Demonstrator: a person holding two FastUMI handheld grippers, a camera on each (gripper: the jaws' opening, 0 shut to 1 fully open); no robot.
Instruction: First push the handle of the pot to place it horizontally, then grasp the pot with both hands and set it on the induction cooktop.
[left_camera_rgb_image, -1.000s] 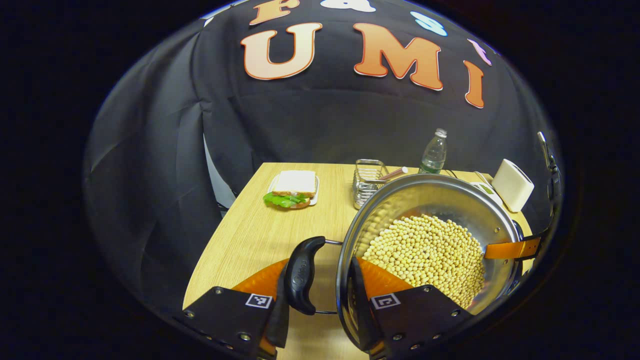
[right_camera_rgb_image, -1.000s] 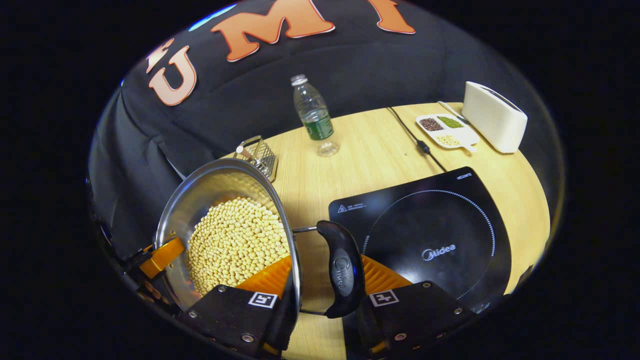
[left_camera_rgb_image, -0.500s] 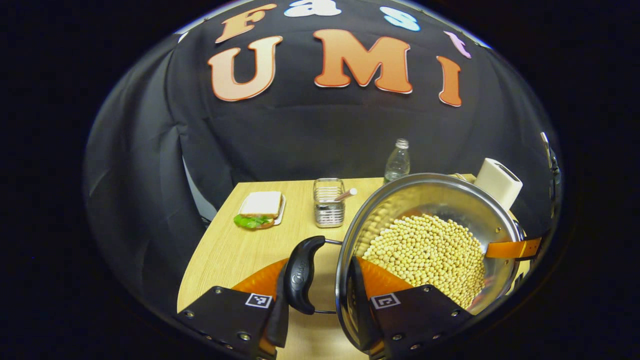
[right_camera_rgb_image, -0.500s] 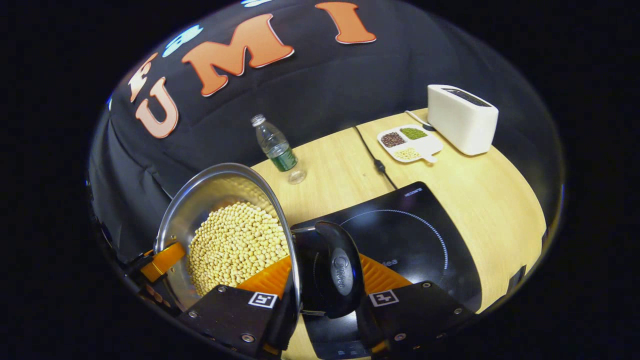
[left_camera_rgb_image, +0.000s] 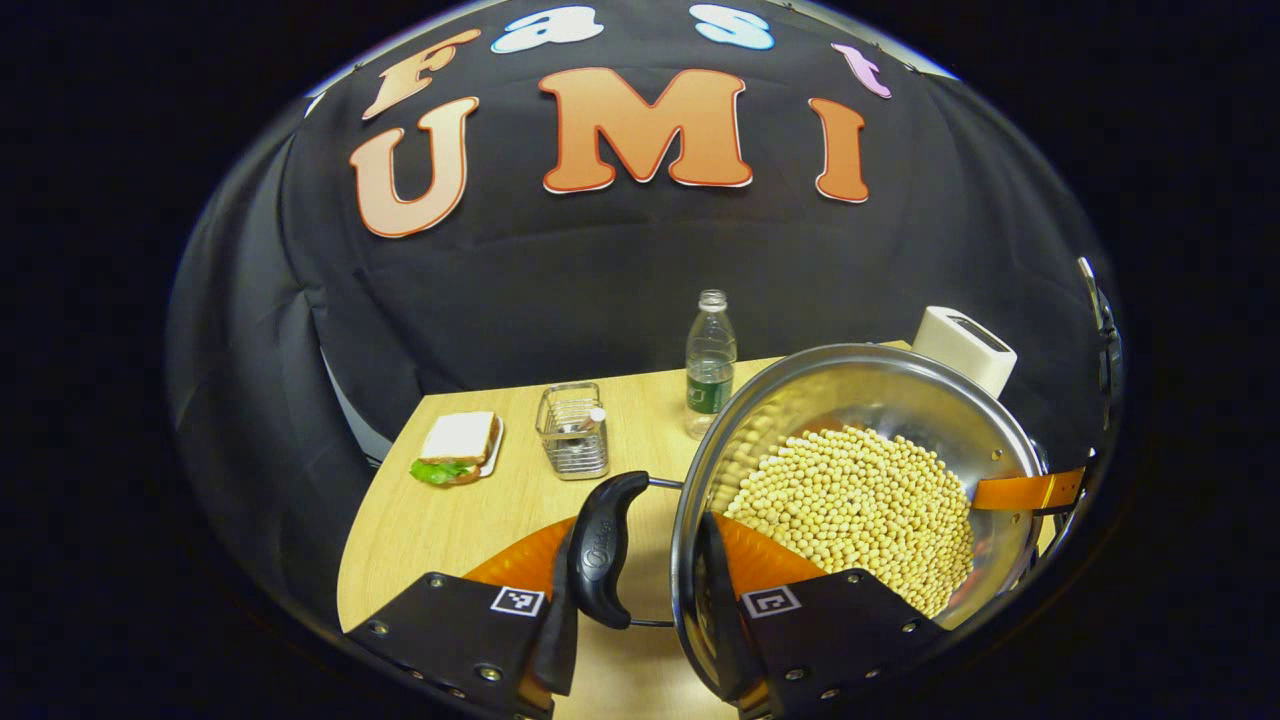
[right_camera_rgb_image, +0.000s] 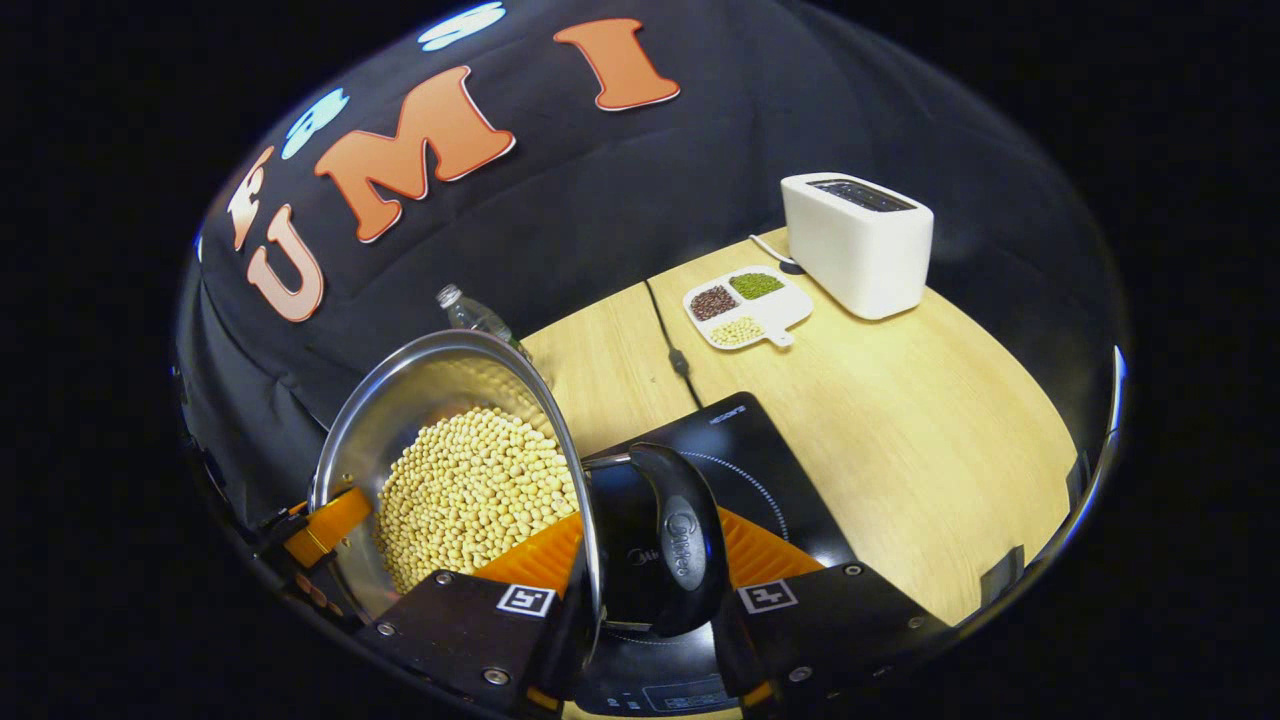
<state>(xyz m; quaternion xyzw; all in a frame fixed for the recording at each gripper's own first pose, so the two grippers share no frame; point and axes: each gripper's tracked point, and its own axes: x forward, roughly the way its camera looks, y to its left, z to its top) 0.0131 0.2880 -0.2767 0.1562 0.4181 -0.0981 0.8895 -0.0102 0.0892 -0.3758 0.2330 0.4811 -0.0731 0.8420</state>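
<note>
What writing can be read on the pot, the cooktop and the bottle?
No text reads clearly.
Pot, black handle: raised logo, too blurred to read.
Cooktop: small white print near its corner, too small to read.
Bottle: green label, too small to read.

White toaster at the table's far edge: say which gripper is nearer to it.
Right. The right gripper holds the steel pot's side that faces the white toaster; the left gripper holds the opposite side, with the pot between it and the toaster.
</note>
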